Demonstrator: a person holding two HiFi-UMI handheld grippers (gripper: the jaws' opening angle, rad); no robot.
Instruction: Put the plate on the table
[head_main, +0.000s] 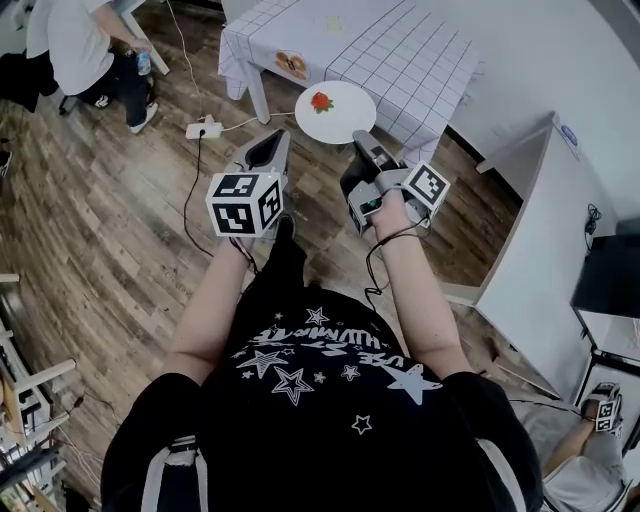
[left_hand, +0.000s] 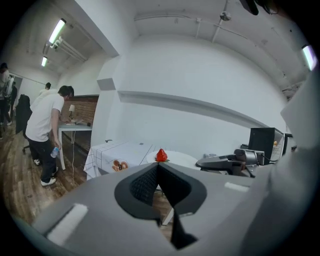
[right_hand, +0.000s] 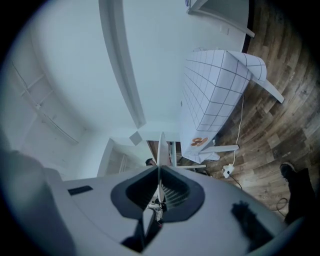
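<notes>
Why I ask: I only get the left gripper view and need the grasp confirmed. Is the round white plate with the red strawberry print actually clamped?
Observer: Yes. In the right gripper view the right tool is shut on the round white plate, which shows edge-on between its jaws.
Operator: Is it over the table?
Observer: The head view puts it at about the near edge of the table with the white checked cloth, held up and not resting on it.
Operator: Anything on the floor ahead?
Observer: A white power strip lies on the wooden floor near the table leg.
</notes>
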